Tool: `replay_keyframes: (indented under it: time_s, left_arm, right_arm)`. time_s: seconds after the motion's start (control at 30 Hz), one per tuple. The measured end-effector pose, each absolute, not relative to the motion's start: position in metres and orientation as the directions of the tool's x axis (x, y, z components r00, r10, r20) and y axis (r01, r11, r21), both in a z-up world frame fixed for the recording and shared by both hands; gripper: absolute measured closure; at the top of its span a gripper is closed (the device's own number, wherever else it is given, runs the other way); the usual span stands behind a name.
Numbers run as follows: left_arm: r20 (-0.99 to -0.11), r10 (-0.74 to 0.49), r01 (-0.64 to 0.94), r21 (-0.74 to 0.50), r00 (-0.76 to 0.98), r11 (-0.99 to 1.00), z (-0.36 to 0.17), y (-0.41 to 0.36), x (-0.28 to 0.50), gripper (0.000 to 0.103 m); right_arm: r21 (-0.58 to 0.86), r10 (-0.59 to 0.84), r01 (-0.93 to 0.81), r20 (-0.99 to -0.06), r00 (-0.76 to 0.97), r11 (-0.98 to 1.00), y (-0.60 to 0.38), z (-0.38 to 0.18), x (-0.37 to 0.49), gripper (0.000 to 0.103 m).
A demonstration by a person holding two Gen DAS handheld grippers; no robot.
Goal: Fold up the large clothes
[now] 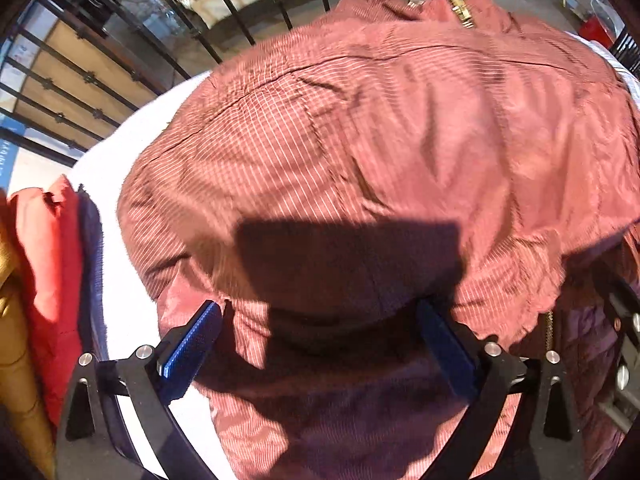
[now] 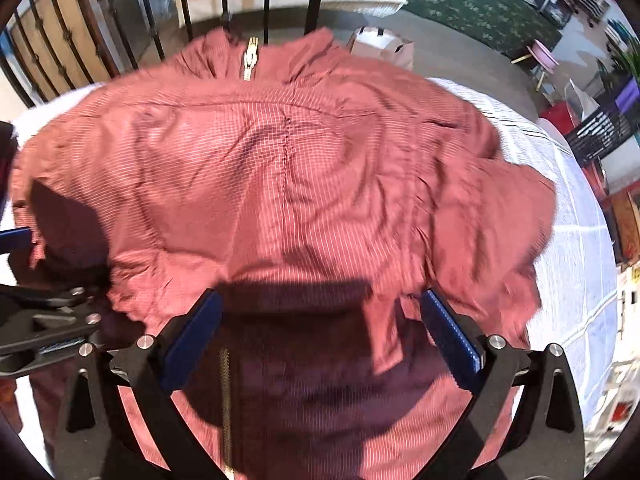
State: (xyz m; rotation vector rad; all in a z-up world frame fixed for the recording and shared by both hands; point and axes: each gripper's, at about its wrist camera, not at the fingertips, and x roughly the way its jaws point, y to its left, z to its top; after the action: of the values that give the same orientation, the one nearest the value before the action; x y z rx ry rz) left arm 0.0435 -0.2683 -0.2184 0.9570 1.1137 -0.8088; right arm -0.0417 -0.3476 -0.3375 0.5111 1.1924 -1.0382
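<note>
Left wrist view: a rust-red jacket (image 1: 400,140) with a fine pale grid weave lies crumpled across a white cloth-covered surface (image 1: 132,152), its brass zipper (image 1: 460,8) at the far collar. The left claw (image 1: 320,344) stands wide above the near hem, its blue ribbed pads clear of the fabric. A stack of red, navy and mustard clothes (image 1: 48,260) sits at the left edge.

Right wrist view: the jacket (image 2: 280,168) spreads with a centre seam and soft wrinkles. The right claw (image 2: 320,328) gapes wide over the shadowed hem; a zipper line (image 2: 226,400) runs below it. The left claw (image 2: 48,312) shows at the left edge.
</note>
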Motion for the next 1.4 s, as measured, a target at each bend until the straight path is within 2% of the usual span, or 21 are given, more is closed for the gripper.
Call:
replay_keyframes:
  time_s: [0.27, 0.53, 0.8, 1.03, 1.2, 1.4]
  left_arm:
    - [-0.965, -0.114, 0.907, 0.178, 0.237, 0.383, -0.19, -0.218, 0.001, 0.008]
    - [-0.979, -0.082, 0.881, 0.129, 0.185, 0.455, -0.18, -0.15, -0.004, 0.009]
    - [-0.992, -0.068, 0.831, 0.053, 0.109, 0.554, -0.176, -0.088, 0.006, 0.016]
    - [-0.995, -0.073, 0.824, 0.018, 0.072, 0.567, -0.176, -0.043, -0.002, 0.019]
    - [-0.996, -0.073, 0.842, 0.008, 0.056, 0.54, -0.176, -0.004, -0.014, 0.018]
    - [-0.997, -0.081, 0.809, -0.058, -0.013, 0.585, -0.179, 0.054, -0.009, 0.018]
  right_arm:
    - [-0.116, -0.319, 0.851, -0.946, 0.063, 0.512, -0.295, -0.316, -0.062, 0.005]
    - [-0.01, -0.253, 0.846, -0.956, 0.149, 0.533, -0.265, -0.298, -0.087, 0.005]
    - [0.017, -0.21, 0.81, -0.962, 0.173, 0.586, -0.224, -0.303, -0.15, 0.005]
    - [-0.031, -0.215, 0.88, -0.973, 0.082, 0.474, -0.231, -0.309, -0.244, 0.005]
    - [0.027, -0.13, 0.934, -0.988, 0.078, 0.356, -0.241, -0.318, -0.307, 0.005]
    - [0.162, -0.02, 0.953, -0.985, 0.173, 0.256, -0.244, -0.325, -0.351, 0.005]
